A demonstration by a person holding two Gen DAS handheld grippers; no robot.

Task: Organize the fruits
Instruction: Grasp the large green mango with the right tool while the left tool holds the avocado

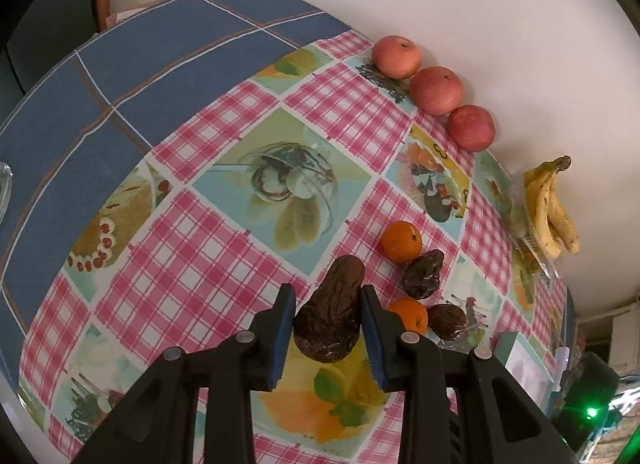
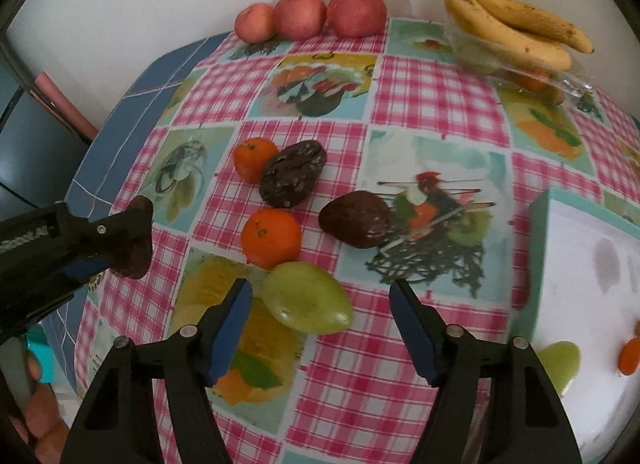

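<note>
The left gripper (image 1: 326, 328) is clamped on a dark wrinkled fruit (image 1: 330, 312), held off the desk (image 1: 224, 248) for sorting. The right gripper (image 2: 320, 328) stands apart around a green fruit (image 2: 306, 298) just beside an orange (image 2: 272, 238), apparently lined up to grasp it

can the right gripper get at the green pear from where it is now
Probably yes. The green pear lies on the tablecloth just ahead of the right gripper, partly between its open jaws. Nothing covers it; the nearest orange sits close behind.
</note>
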